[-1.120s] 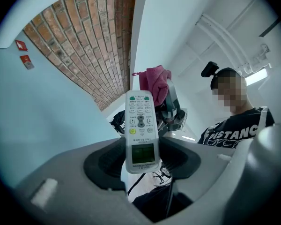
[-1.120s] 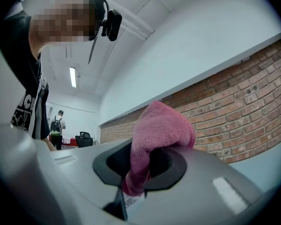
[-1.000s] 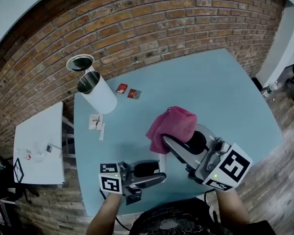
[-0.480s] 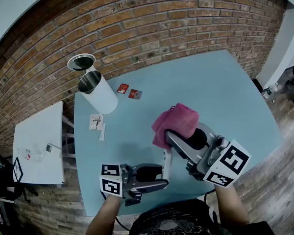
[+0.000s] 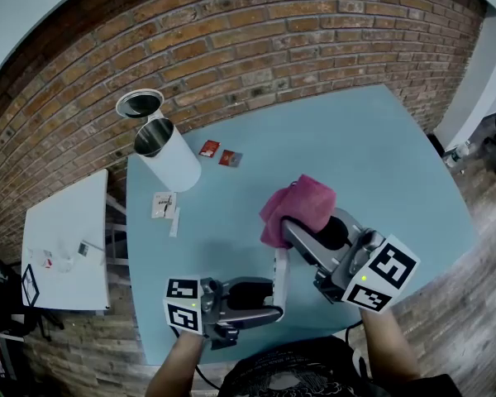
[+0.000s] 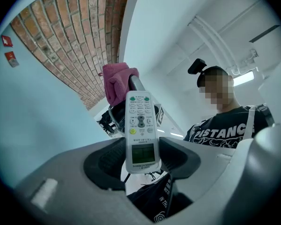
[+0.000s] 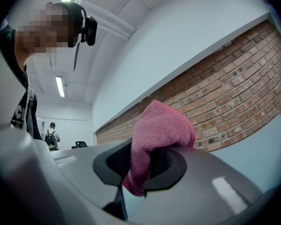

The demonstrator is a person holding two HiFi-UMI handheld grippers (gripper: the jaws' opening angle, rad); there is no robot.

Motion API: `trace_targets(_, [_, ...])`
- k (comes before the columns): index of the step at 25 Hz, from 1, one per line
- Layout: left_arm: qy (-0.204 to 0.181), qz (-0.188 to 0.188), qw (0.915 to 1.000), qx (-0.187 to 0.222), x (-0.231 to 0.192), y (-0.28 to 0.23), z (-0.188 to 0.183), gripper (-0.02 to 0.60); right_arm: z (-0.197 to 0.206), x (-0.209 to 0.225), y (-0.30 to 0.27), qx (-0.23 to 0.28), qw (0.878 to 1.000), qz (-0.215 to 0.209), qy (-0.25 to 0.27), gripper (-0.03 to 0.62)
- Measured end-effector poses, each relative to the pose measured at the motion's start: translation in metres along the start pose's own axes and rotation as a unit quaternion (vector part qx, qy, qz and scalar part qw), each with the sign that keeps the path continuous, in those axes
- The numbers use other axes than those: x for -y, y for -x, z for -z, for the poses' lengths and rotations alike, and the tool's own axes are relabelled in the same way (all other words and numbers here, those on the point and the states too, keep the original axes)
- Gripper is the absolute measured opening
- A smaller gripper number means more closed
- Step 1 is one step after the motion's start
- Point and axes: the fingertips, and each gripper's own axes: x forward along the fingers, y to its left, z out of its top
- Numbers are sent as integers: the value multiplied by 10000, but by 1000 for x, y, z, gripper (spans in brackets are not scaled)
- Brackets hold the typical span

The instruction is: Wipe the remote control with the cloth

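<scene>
The white remote control (image 6: 140,130) stands clamped by its lower end between the jaws of my left gripper (image 6: 140,159), buttons and screen facing the camera. In the head view the remote (image 5: 281,272) sticks out past the left gripper (image 5: 274,296) near the table's front edge. My right gripper (image 5: 295,231) is shut on a bunched pink cloth (image 5: 301,206), which bulges out of the jaws (image 7: 155,142). In the left gripper view the cloth (image 6: 116,81) sits just behind the remote's top end; contact cannot be told.
On the blue table (image 5: 380,155) a white metal cylinder (image 5: 169,157) lies at the back left with its lid (image 5: 139,103) by the brick wall. Two small red packets (image 5: 217,153) and white paper slips (image 5: 164,208) lie nearby. A white side table (image 5: 66,242) stands left.
The right gripper with the cloth has shifted right and slightly down towards the remote's tip. The remote now juts further past the left gripper, which has barely moved.
</scene>
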Motion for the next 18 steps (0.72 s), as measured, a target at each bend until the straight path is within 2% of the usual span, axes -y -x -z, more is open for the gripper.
trace_targets(4, [55, 137, 9994, 323, 4, 5, -13, 224, -1, -2, -1, 89, 9994, -103, -328, 63])
trace_targets(9, [98, 171, 9984, 537, 3, 9, -19, 224, 2, -5, -1, 214, 9972, -180, -687, 63])
trace_targets(14, [116, 275, 9963, 805, 6, 12, -28, 222, 8, -5, 0, 355, 9894, -257, -1388, 63])
trace_targets(18, [113, 345, 9945, 984, 8, 17, -36, 222, 15, -10, -2, 399, 9835, -354, -1729, 61])
